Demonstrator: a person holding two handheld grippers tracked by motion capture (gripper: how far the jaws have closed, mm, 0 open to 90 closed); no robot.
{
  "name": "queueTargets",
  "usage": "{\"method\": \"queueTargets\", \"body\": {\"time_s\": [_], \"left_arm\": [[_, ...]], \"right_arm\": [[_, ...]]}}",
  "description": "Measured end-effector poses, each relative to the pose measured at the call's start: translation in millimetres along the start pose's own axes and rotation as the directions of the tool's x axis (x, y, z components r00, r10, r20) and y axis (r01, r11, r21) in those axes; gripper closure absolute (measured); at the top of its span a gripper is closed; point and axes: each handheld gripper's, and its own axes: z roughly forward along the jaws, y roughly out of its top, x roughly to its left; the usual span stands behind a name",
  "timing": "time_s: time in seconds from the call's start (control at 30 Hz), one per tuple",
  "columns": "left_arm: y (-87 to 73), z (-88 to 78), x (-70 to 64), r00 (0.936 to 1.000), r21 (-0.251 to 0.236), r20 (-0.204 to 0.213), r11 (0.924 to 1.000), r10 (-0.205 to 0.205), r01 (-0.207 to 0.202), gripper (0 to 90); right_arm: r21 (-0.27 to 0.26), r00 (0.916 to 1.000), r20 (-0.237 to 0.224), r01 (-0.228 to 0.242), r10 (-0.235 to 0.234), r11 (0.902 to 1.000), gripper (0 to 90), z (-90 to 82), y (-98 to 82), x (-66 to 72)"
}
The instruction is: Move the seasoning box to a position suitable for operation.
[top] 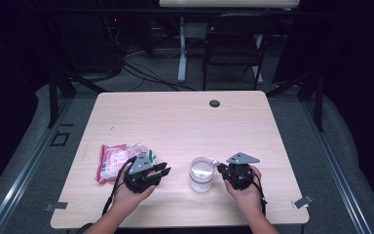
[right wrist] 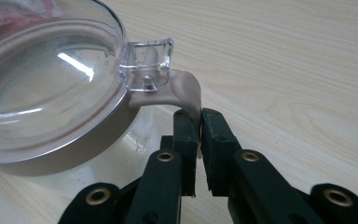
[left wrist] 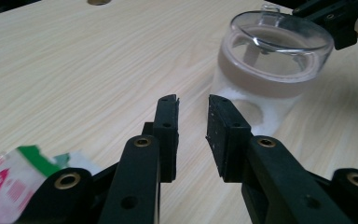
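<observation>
A clear jar (top: 201,173) with a domed see-through lid (right wrist: 42,84) and a beige rim stands at the table's front middle. A beige latch tab (right wrist: 186,88) hangs from the lid's clear hinge piece. My right gripper (right wrist: 200,114) is shut on that tab, just right of the jar (left wrist: 272,60); from above, the right gripper (top: 220,168) touches the jar's right side. My left gripper (left wrist: 193,100) points at the jar from the left, its jaws a small gap apart with nothing between them. In the high view the left gripper (top: 164,170) sits a short way left of the jar.
A pink, white and green plastic packet (top: 114,161) lies flat behind my left hand, its corner (left wrist: 4,186) beside the left jaws. The wooden table (top: 175,122) has a round cable hole (top: 215,103) near its far edge. A dark chair (top: 233,44) stands beyond the table.
</observation>
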Motion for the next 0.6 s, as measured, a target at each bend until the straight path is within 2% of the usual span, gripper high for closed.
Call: {"method": "queueTargets", "body": {"time_s": [0.17, 0.27, 0.3, 0.37, 0.4, 0.47, 0.6], "left_arm": [[3.2, 8.5, -4.0, 0.9999, 0.013, 0.012, 0.9999, 0.010, -0.010, 70.6], [4.8, 11.6, -5.7, 0.9998, 0.012, 0.011, 0.9998, 0.015, -0.015, 67.6], [5.1, 12.5, -6.1, 0.9999, 0.013, 0.012, 0.9998, 0.012, -0.012, 64.9], [5.5, 14.9, -7.2, 0.9999, 0.014, 0.016, 0.9999, 0.005, -0.005, 63.3], [5.8, 15.3, -7.8, 0.9998, 0.017, 0.014, 0.9998, 0.011, -0.011, 63.3], [6.2, 15.0, -7.9, 0.9996, 0.011, 0.001, 0.9996, 0.027, -0.027, 61.8], [6.4, 12.4, -4.6, 1.0000, 0.001, 0.002, 1.0000, 0.008, -0.008, 61.5]], "right_arm": [[0.008, 1.0000, -0.003, 0.009, -0.009, 0.9999, 84.2, -6.5, -3.8, 0.4], [0.017, 0.9990, 0.003, 0.044, -0.044, 0.9989, 84.0, -9.2, -5.0, 3.2], [0.018, 0.9986, -0.021, 0.050, -0.050, 0.9986, 83.6, -10.0, -5.6, 4.7], [0.019, 0.9972, -0.036, 0.066, -0.065, 0.9976, 83.5, -10.1, -5.8, 7.3], [0.019, 0.9972, -0.036, 0.066, -0.065, 0.9976, 83.5, -10.1, -5.8, 7.3], [0.019, 0.9935, -0.064, 0.096, -0.094, 0.9952, 82.9, -9.4, -5.5, 12.7], [0.021, 0.9898, -0.098, 0.106, -0.103, 0.9941, 80.0, -10.2, -3.8, 16.3]]}}
